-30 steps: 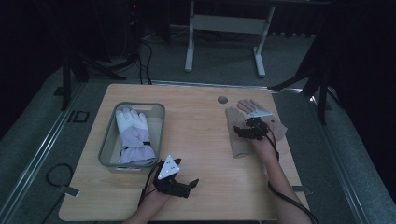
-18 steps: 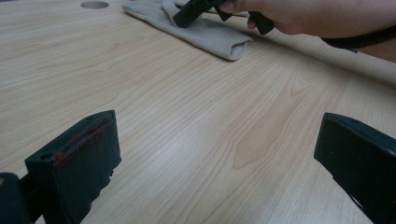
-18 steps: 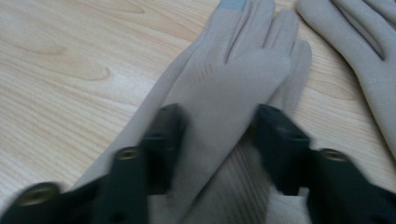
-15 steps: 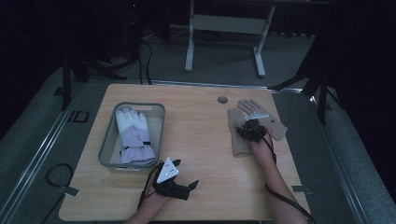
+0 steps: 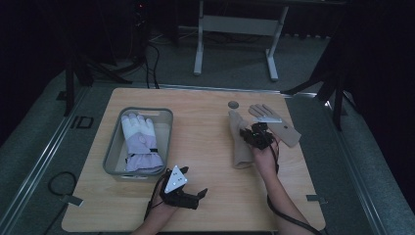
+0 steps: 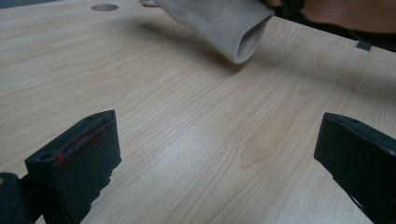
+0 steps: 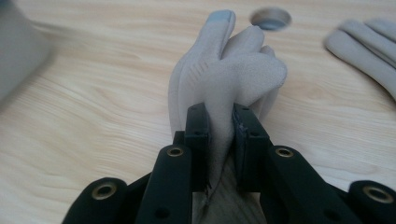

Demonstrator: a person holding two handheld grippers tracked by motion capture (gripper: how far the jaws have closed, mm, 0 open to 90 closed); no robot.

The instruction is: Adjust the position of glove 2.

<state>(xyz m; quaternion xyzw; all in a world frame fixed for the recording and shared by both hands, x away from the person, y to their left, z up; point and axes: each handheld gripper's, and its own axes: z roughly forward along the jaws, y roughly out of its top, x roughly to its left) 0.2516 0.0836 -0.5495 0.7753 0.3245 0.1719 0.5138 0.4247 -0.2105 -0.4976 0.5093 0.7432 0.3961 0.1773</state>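
My right gripper (image 5: 257, 136) is shut on a beige glove (image 5: 240, 149) at the right of the table; its jaws have just been closing, and the fabric is pinched between them. In the right gripper view the pads (image 7: 198, 128) squeeze the bunched beige glove (image 7: 233, 65), whose fingers point away. A second beige glove (image 5: 274, 121) lies flat just to its right. My left gripper (image 5: 200, 195) stands open near the front edge with nothing in it. The left gripper view has the left gripper (image 6: 219, 154) spread wide over bare wood and the held glove's open cuff (image 6: 233, 28) beyond.
At the table's left stands a grey tray (image 5: 113, 147) with a white and lavender glove (image 5: 139, 142) in it. A round cable hole (image 5: 234, 104) sits at the back of the table. A metal stand (image 5: 235, 29) is on the floor behind.
The right gripper closed on the beige glove and drew it slightly left, bunching and raising it. The left gripper stayed where it was.
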